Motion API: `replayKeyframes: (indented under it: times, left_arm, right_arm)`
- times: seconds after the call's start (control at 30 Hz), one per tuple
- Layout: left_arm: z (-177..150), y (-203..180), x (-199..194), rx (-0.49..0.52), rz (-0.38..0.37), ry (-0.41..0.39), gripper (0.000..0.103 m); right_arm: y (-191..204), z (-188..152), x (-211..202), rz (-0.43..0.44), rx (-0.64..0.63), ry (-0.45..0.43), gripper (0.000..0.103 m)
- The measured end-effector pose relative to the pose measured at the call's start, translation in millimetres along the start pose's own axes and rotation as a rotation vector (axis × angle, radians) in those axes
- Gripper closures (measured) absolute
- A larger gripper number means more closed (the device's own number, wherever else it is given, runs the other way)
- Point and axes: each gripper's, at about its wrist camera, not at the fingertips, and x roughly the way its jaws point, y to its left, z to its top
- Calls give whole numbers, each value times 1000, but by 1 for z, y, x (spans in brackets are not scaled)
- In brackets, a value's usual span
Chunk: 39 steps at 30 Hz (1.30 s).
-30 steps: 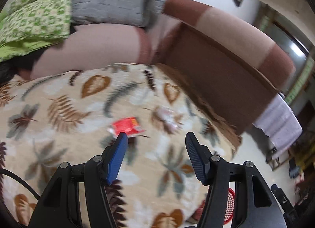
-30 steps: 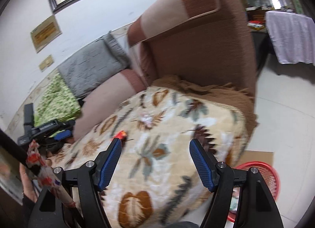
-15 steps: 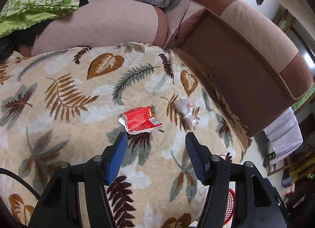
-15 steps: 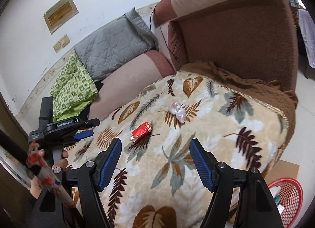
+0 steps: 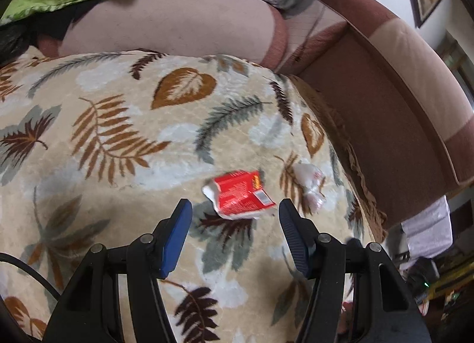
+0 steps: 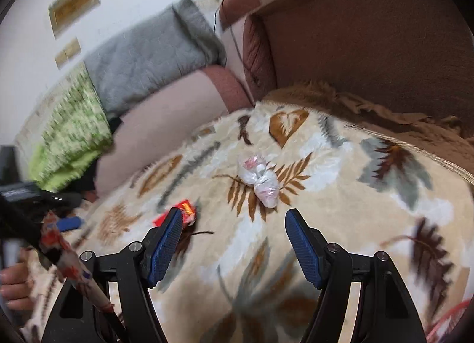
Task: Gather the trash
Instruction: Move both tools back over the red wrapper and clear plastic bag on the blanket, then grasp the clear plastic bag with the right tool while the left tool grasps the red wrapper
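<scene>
A crumpled red wrapper (image 5: pixel 241 193) lies on the leaf-patterned blanket (image 5: pixel 118 150), with a small knotted white plastic bag (image 5: pixel 309 184) just to its right. My left gripper (image 5: pixel 235 209) is open, and the red wrapper sits just ahead of the gap between its fingers. In the right wrist view the white bag (image 6: pixel 260 180) lies ahead of my open right gripper (image 6: pixel 234 217), and the red wrapper (image 6: pixel 185 209) shows partly behind the left blue fingertip. Nothing is held by either gripper.
The blanket covers a sofa seat with a brown armrest (image 5: pixel 385 100) to the right and pink back cushion (image 5: pixel 177 20) behind. Grey (image 6: pixel 142 55) and green (image 6: pixel 71 126) pillows lie at the back. A red basket rim (image 6: pixel 444 319) shows low right. A hand (image 6: pixel 13 286) holds the other gripper.
Both grippers have moved in closer to the blanket; the red wrapper and the white bag now loom larger, just ahead of the fingertips. Both stay open.
</scene>
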Motion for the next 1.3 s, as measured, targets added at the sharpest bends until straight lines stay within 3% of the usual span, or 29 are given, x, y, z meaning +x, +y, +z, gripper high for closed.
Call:
replayKeyframes:
  times: [0.23, 0.4, 0.63, 0.87, 1.17, 1.2, 1.3]
  left_arm:
    - [10, 21, 9, -90, -26, 24, 43]
    - [14, 26, 21, -74, 11, 27, 43]
    - [14, 33, 39, -85, 28, 60, 43]
    - [12, 37, 45, -86, 40, 72, 43]
    - [12, 37, 46, -92, 36, 78, 43]
    - [12, 37, 47, -94, 35, 79, 43]
    - [12, 38, 47, -91, 34, 79, 43]
  right_arm:
    - [13, 5, 75, -32, -52, -22, 27]
    - [14, 16, 89, -22, -43, -82, 27]
    - [26, 23, 116, 7, -103, -53, 27]
    - [8, 21, 125, -11, -27, -19, 33]
    - [4, 20, 120, -29, -13, -38, 36]
    - [3, 19, 115, -39, -7, -58, 42]
    - [-8, 17, 86, -69, 42, -188, 42]
